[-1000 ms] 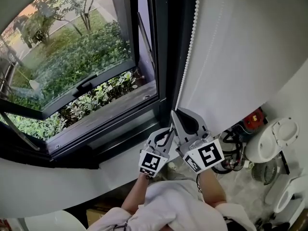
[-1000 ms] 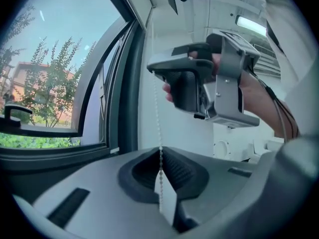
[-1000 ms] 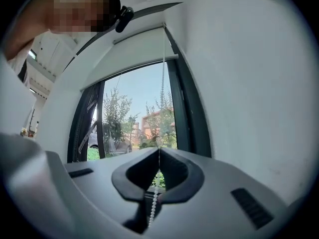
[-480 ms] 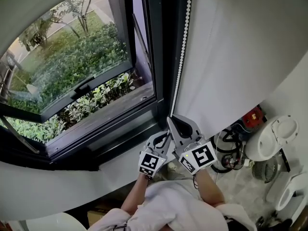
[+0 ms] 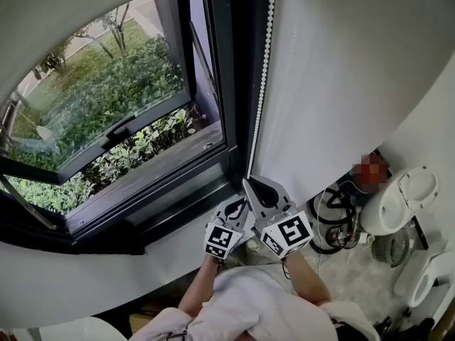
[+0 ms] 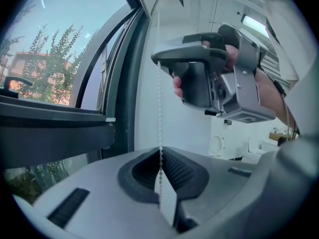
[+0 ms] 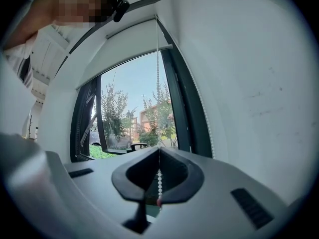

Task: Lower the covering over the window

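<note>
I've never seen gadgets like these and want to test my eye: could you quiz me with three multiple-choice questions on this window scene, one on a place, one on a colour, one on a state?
1. Where does the bead chain hang?
A) right of the dark window frame
B) across the glass
C) on the floor

2. What colour is it?
A) red
B) black
C) white

3. The left hand-held gripper is:
A) wide open
B) shut on the bead chain
C) shut on nothing

Answers:
1 A, the head view shows it beside the frame's right edge.
2 C, its beads look white.
3 B, its jaws meet with the chain pinched between them.
</note>
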A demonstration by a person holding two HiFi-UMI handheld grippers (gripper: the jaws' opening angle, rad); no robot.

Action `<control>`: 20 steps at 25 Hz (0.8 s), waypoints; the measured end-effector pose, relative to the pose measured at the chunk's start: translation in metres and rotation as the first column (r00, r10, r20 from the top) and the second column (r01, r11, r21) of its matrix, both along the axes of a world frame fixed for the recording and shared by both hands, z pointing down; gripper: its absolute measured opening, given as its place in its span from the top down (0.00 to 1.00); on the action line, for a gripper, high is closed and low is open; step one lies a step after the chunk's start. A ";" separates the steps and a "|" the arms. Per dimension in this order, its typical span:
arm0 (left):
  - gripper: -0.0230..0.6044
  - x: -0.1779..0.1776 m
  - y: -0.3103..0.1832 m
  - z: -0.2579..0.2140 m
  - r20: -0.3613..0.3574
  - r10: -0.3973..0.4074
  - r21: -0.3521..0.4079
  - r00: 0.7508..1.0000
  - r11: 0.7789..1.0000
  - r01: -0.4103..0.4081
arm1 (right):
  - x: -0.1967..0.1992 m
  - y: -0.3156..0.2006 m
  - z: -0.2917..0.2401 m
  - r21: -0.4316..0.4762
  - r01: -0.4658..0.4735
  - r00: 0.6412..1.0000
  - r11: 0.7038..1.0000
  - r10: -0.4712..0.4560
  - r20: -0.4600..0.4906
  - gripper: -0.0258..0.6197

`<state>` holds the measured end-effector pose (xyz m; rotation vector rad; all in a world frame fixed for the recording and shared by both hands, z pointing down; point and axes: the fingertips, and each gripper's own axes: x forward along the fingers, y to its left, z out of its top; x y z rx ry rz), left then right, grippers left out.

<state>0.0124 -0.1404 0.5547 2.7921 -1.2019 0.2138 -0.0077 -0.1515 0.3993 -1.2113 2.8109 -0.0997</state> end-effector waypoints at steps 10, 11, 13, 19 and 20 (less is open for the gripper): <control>0.93 -0.003 0.005 0.046 0.010 -0.011 -0.057 1.000 0.998 0.011 | 0.000 0.005 0.045 -0.112 0.004 1.000 0.994 -0.004 -0.003 0.96; 0.93 -0.003 0.006 0.050 0.011 -0.011 -0.062 1.000 0.998 0.012 | -0.001 0.005 0.049 -0.120 0.006 1.000 0.993 -0.006 -0.004 0.96; 0.93 -0.005 0.007 0.057 0.010 -0.013 -0.068 1.000 0.998 0.014 | -0.001 0.007 0.055 -0.134 0.009 1.000 0.991 -0.010 -0.005 0.96; 0.93 -0.010 0.012 0.069 0.011 -0.028 -0.106 1.000 0.994 0.029 | 0.000 0.009 0.066 -0.148 0.009 1.000 0.989 -0.008 0.007 0.96; 0.93 -0.012 0.013 0.068 0.003 -0.033 -0.116 0.999 0.993 0.033 | 0.001 0.008 0.067 -0.146 0.008 1.000 0.989 -0.006 0.009 0.96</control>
